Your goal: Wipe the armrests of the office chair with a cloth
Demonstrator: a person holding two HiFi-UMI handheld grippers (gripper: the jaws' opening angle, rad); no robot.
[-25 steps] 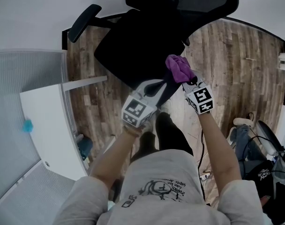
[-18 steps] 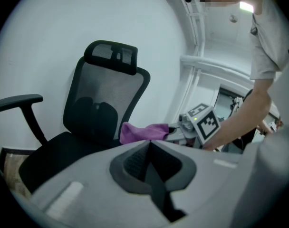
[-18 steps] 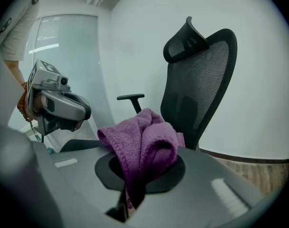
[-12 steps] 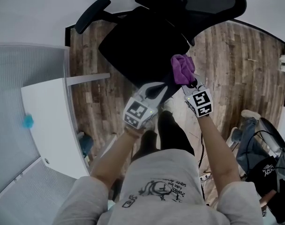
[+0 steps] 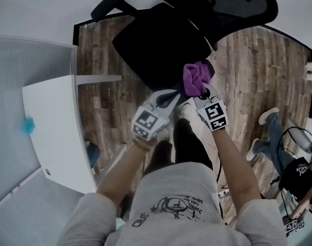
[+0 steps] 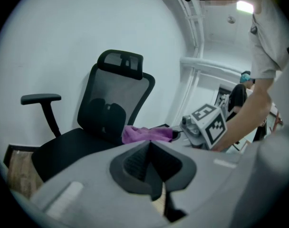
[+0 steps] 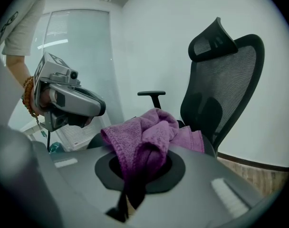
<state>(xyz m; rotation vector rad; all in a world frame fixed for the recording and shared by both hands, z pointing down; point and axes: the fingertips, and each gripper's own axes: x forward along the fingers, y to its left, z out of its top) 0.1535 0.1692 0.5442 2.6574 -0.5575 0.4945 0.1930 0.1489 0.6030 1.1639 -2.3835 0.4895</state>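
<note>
- Right tool: jaws are clamping a bunched purple cloth, which is pressing on the near armrest of the office chair. The cloth is covering most of that armrest.
- Left tool: jaws are closed together, carrying nothing, hovering just beside the cloth.
- Change over the last second: the right tool is drawing back slightly toward the person while the chair is sliding up and right in the head view. The cloth is staying on the armrest.
- Reading: a wiping stroke is probably running on this side. The far armrest is standing well apart, likely still waiting.
</note>
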